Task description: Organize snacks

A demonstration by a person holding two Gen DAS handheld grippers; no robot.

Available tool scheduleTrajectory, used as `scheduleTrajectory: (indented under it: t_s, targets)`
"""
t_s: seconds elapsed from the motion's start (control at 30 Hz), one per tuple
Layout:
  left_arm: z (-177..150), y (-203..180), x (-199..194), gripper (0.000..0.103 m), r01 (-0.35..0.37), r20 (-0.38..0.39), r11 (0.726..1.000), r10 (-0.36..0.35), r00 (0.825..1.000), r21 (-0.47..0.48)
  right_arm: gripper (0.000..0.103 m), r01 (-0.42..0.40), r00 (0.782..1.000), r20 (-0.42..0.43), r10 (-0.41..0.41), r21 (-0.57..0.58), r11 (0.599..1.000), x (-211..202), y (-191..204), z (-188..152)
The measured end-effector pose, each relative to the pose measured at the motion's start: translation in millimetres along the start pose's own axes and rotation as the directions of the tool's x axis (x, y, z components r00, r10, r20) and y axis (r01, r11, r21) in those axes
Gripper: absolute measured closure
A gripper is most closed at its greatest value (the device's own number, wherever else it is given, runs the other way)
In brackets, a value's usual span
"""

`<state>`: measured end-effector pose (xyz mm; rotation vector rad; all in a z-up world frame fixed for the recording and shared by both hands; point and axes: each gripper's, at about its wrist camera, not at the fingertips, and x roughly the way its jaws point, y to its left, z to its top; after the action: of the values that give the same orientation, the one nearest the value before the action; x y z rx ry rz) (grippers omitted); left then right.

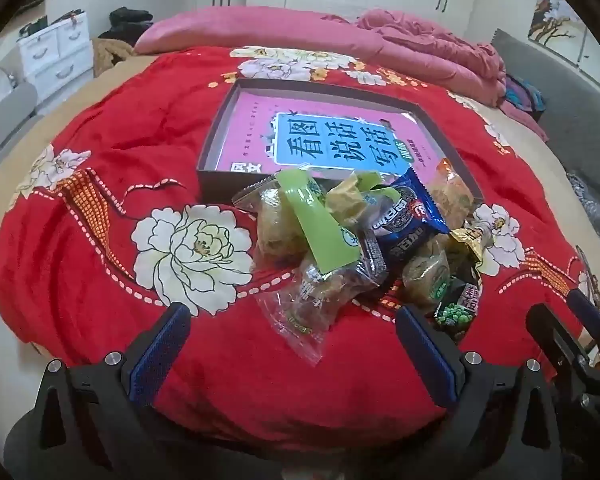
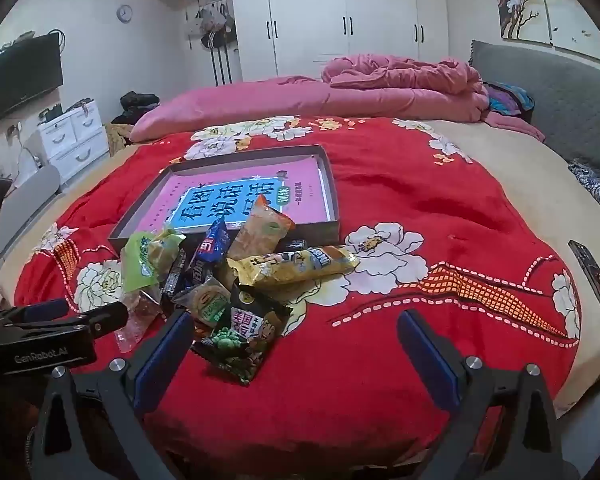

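While nothing is yet being gripped, the snack packets [image 1: 348,240] are lying in a loose heap at centre frame on the red floral blanket [image 1: 100,208], just in front of the shallow dark box [image 1: 220,148], whose near wall the topmost packets are touching. That box is sitting open with a pink book [image 1: 332,136] lying flat inside, probably as the place where the snacks are being sorted. At lower centre of its own view the left hand-held gripper [image 1: 292,324] is hovering with its jaws wide apart, straddling a clear packet [image 1: 300,312]. The right hand-held gripper [image 2: 294,334] is likewise spread, its left pad beside the green-pea packet [image 2: 240,340], seemingly lining up a first pick.
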<state>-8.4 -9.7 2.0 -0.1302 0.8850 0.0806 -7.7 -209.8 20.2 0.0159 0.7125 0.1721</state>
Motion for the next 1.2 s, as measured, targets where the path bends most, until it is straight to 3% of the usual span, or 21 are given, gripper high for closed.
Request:
scheduleTrajectory:
  t_s: [0.23, 1.2]
  targets:
    - [5, 4, 8, 0.001, 0.017, -0.037, 1.0, -0.018, 0.999, -0.023, 0.001, -0.006, 1.0, -0.015, 0.005, -0.035, 0.999, -1, 5, -2]
    - [5, 6, 2, 0.001, 0.035, -0.019, 0.999, -0.035, 0.999, -0.012, 0.001, -0.024, 1.0, -0.012, 0.023, -0.029, 0.999, 0, 7, -3]
